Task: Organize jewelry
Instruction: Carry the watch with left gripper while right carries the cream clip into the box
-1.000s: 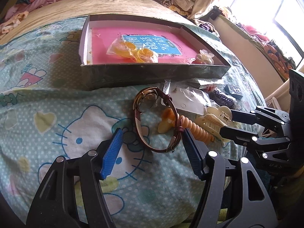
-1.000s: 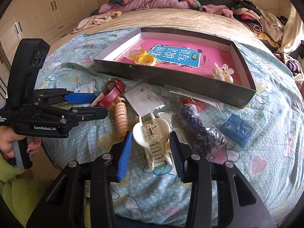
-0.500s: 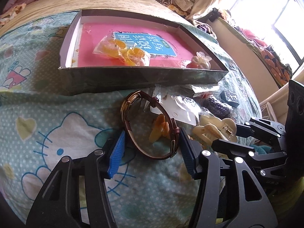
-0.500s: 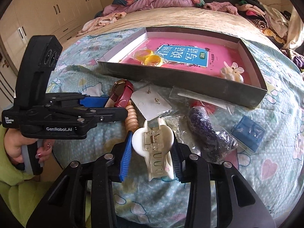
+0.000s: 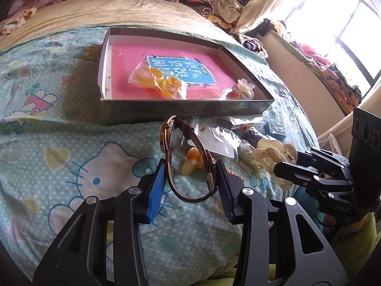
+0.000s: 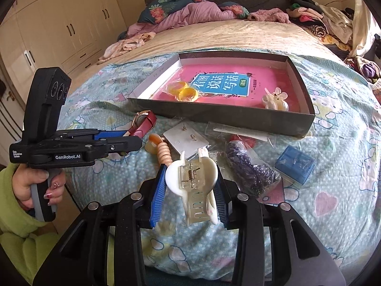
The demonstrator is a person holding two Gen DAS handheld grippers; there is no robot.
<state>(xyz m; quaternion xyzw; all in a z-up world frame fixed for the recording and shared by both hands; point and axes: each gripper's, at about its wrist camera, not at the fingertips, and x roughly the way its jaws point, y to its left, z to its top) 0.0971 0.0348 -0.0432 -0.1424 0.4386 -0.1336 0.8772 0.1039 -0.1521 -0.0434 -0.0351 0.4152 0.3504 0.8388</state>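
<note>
- Left gripper (image 5: 190, 178): jaws pinch the strap of a maroon watch (image 5: 183, 152), lifted over the bed (image 5: 59, 143) in front of the box (image 5: 190, 107); its dial is edge-on, unreadable.
- Right gripper (image 6: 190, 190): jaws clamp a cream hair claw (image 6: 195, 181); its teeth are partly hidden.
- Bagged purple beads (image 6: 250, 169) lie blurred beside it.

The left gripper (image 6: 133, 137) is showing "GenRobot.AI" in white on its black side, with small white lettering beside it reading "Data Acquisition System". The pink book (image 6: 221, 83) lying in the box is displaying large white Chinese characters "看图说话写话" on its blue panel (image 6: 220, 83); its smaller print is staying unreadable.
</note>
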